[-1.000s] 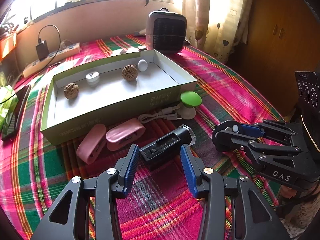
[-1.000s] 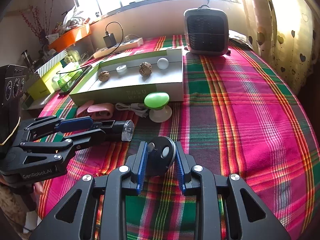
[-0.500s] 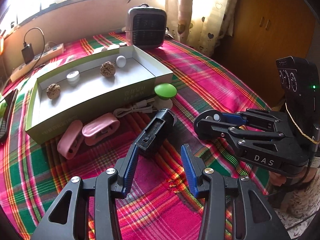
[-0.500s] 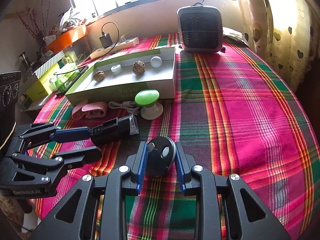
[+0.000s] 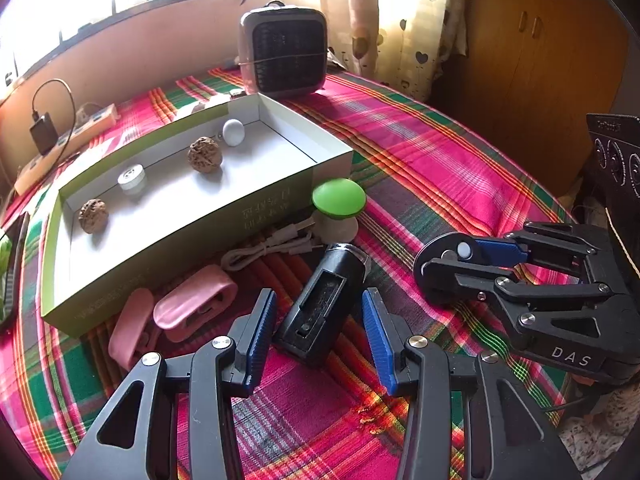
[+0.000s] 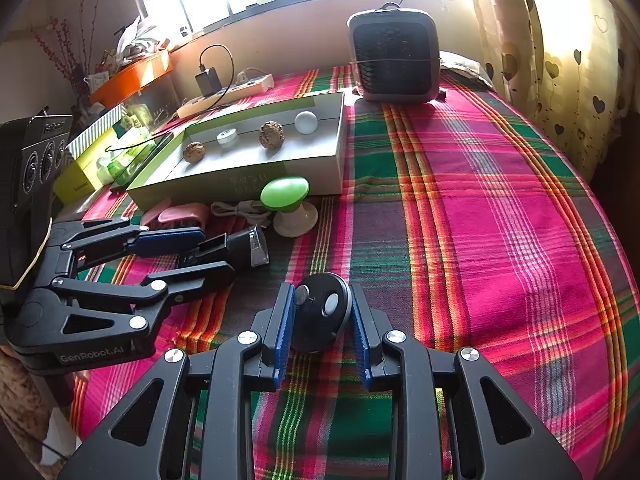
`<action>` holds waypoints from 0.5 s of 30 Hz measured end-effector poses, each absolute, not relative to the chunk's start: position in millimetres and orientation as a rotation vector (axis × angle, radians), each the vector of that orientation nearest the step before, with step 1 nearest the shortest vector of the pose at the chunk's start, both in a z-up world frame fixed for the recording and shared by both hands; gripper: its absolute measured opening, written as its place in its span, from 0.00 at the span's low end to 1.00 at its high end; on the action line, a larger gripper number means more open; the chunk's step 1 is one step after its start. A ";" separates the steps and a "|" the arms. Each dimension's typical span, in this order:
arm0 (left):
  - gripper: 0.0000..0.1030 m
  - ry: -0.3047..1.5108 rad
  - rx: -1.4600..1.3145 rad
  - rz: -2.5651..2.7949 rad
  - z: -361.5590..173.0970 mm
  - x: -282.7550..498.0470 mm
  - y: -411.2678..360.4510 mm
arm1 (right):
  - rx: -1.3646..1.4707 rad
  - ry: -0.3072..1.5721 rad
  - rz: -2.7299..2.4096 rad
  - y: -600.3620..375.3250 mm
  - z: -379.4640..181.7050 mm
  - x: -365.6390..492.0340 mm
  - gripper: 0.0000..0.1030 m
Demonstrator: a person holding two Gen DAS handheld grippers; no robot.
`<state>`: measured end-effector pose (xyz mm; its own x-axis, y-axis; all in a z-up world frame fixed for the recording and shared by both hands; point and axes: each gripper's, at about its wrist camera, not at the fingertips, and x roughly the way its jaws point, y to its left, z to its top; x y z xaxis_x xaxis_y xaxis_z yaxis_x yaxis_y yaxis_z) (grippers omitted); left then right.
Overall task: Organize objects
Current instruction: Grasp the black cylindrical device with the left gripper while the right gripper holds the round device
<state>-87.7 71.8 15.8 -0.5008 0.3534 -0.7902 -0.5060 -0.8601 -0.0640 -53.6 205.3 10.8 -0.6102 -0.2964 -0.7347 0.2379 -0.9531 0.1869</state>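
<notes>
**Left gripper (image 5: 318, 328) is lining up on the black flashlight (image 5: 322, 300); right gripper (image 6: 320, 330) is holding the round black remote (image 6: 320, 318).**

The left jaws are standing wide, one on each side of the flashlight's rear end, with no pad seen pressing it; the flashlight is lying on the plaid cloth (image 5: 420, 168) just in front of the green-and-white box (image 5: 192, 236). The right pads are gripping the remote near the cloth. For a sound grip, centre the body between the pads and align them with its long sides before closing. Pink clips (image 5: 192, 306), a white cable (image 5: 272, 248) and a green mushroom lamp (image 5: 338, 208) are crowding the box's front wall; lift clear over them.
</notes>
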 end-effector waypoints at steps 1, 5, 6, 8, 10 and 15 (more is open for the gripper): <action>0.41 0.248 -1.181 2.349 14.9 -88.1 73.3 | 1.194 -0.099 -2.577 205.7 10.8 -54.0 0.27; 0.41 0.259 -1.183 2.345 11.0 -89.9 76.6 | 1.192 -0.106 -2.576 207.1 10.4 -55.6 0.27; 0.41 0.260 -1.181 2.345 10.8 -90.1 76.7 | 1.192 -0.109 -2.575 207.9 10.3 -55.9 0.27; 0.41 0.252 -1.182 2.345 10.8 -91.0 76.5 | 1.192 -0.111 -2.575 208.3 10.2 -56.4 0.27; 0.41 0.256 -1.181 2.349 10.5 -92.1 77.1 | 1.191 -0.110 -2.573 208.3 10.0 -56.8 0.27; 0.40 0.276 -1.172 2.363 10.1 -91.3 79.5 | 1.189 -0.106 -2.572 208.2 9.7 -56.8 0.27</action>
